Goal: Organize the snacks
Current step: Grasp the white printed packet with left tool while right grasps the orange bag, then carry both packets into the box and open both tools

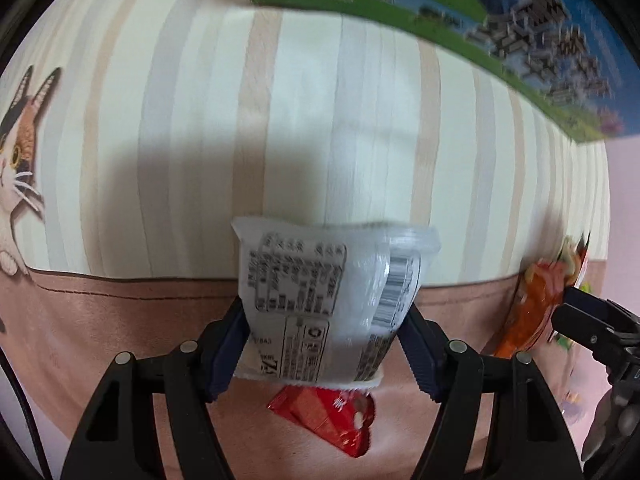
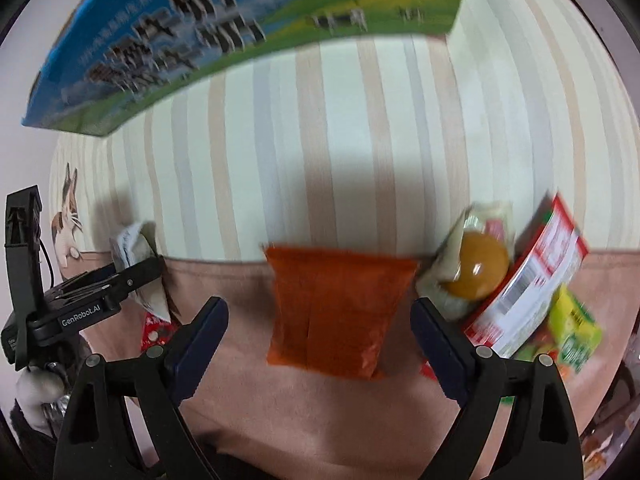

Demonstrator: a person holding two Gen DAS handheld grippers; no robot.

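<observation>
Well, left gripper [image 1: 324,320]: it pinched a white packet between its dark blue pads, one pad on each side, and held it up off the cloth.
White packet [image 1: 320,292]: pale plastic with black printed text and a barcode, its sealed top edge pointing away from the camera; seen from the right wrist view it showed only as a crumpled white shape at the far left.
Red packet [image 1: 332,420]: a glossy red wrapper lay on the brown band of the cloth, just under the held packet and partly hidden by it.
Right gripper [image 2: 320,320]: its jaws stood spread wide, one finger on each side of an orange packet and touching nothing.
Orange packet [image 2: 336,312]: flat on the cloth, between the open fingers, straddling the line where the stripes met the brown band.
Snack pile [image 2: 520,280]: to the right of the orange packet lay a wrapped snack with a round yellow-brown centre [image 2: 476,272], a red and white packet [image 2: 532,276] leaning against it, and a green packet [image 2: 576,332] beside that.
Cloth [image 1: 280,120]: cream and beige stripes with a brown lower band and a cat picture [image 1: 20,152] at the left.
Carton [image 2: 180,40]: a blue and green printed box stood at the far edge, its lettering blurred.
</observation>
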